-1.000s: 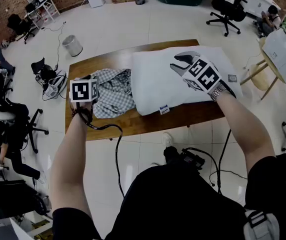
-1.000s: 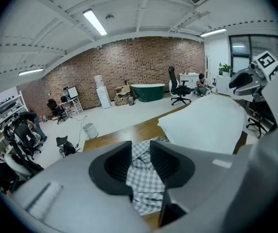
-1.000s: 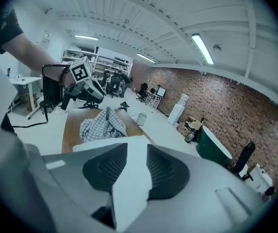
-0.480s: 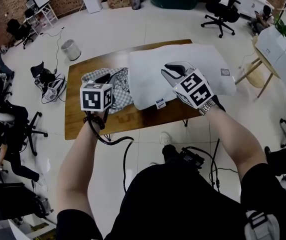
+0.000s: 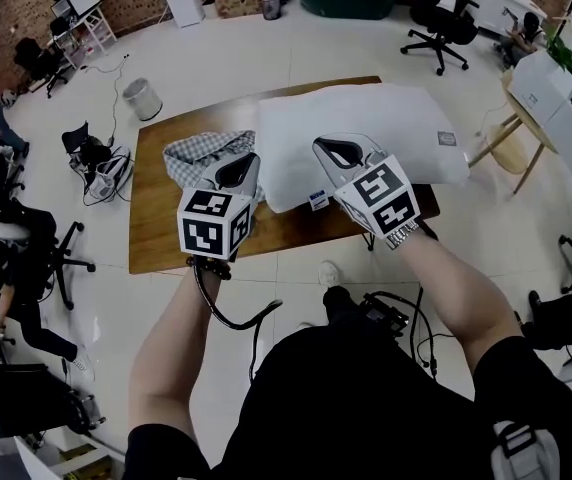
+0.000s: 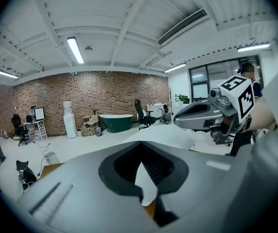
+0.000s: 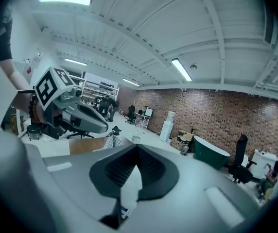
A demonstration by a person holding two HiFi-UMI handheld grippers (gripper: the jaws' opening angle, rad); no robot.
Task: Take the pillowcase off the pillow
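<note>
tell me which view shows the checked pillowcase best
The head view: the checked pillowcase lies crumpled on the table beside the pillow, mostly unobstructed. The right gripper view catches only a small patch; the left gripper view shows none.

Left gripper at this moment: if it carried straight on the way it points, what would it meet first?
Most likely the white pillow. In the left gripper view it lies just past the shut jaws of the left gripper. Depth is unclear, so the gripper might skim over its top.
</note>
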